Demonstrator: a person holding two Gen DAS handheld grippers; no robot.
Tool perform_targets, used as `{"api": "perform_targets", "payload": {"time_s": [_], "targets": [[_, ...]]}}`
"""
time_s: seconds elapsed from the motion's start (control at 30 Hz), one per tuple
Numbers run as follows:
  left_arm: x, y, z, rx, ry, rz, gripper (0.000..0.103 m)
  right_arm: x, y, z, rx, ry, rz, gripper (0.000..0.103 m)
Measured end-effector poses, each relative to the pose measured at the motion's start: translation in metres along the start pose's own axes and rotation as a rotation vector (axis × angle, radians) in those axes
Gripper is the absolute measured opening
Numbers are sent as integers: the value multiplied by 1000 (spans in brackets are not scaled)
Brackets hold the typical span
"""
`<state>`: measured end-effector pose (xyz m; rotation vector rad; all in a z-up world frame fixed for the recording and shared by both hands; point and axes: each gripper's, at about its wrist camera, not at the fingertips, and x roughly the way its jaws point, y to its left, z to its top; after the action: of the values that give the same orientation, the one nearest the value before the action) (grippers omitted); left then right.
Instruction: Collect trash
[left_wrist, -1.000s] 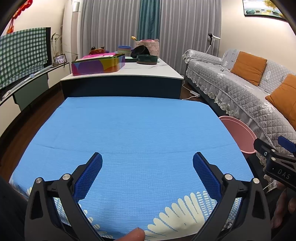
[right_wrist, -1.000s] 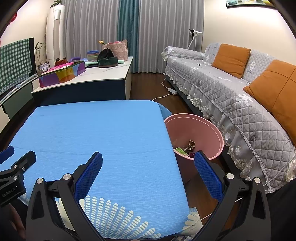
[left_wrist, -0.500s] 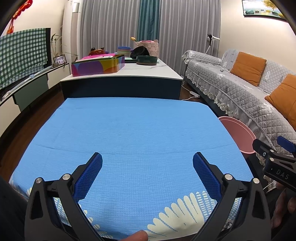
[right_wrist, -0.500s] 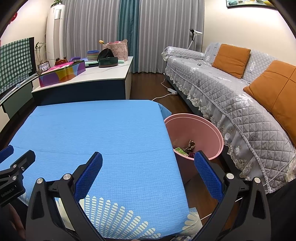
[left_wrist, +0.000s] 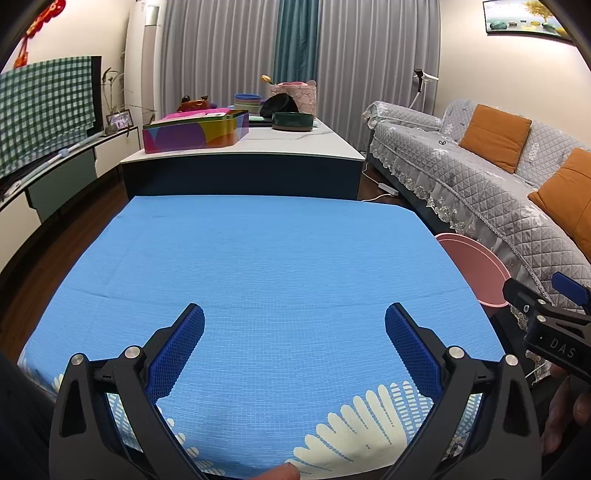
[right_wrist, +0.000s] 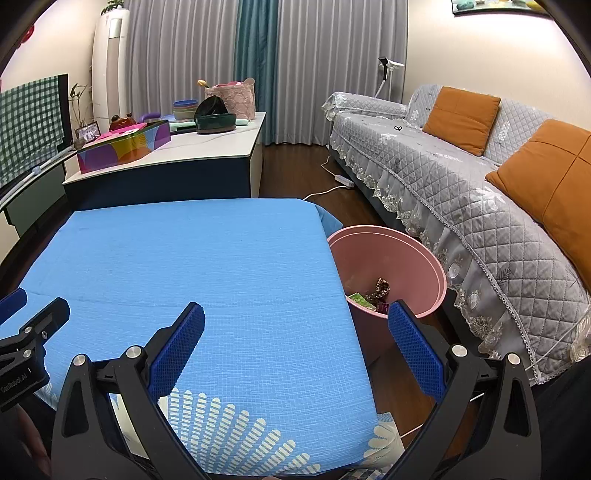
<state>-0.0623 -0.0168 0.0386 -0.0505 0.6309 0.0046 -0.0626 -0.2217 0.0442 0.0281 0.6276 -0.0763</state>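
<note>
A pink trash bin (right_wrist: 406, 254) stands on the floor at the right edge of the blue-covered table (right_wrist: 192, 266); its rim also shows in the left wrist view as the pink bin (left_wrist: 476, 266). Wrappers and scraps (right_wrist: 373, 295) lie at its bottom. My left gripper (left_wrist: 294, 343) hovers open over the near part of the blue cloth (left_wrist: 266, 266), nothing between its fingers. My right gripper (right_wrist: 295, 345) is open too, straddling the table's right edge with its right finger in front of the bin. No loose trash shows on the cloth.
A white-topped cabinet (left_wrist: 258, 147) behind the table carries a colourful box (left_wrist: 195, 131), bowls and a basket. A grey quilted sofa (right_wrist: 480, 192) with orange cushions runs along the right. A power strip and cable (right_wrist: 340, 181) lie on the wood floor.
</note>
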Motion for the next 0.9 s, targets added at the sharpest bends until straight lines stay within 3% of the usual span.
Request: {"api": "perform_targets", "payload": {"time_s": [0.9], "targets": [[3, -1, 1, -8, 10, -11, 95, 0, 0, 0, 1, 1, 0, 98]]}}
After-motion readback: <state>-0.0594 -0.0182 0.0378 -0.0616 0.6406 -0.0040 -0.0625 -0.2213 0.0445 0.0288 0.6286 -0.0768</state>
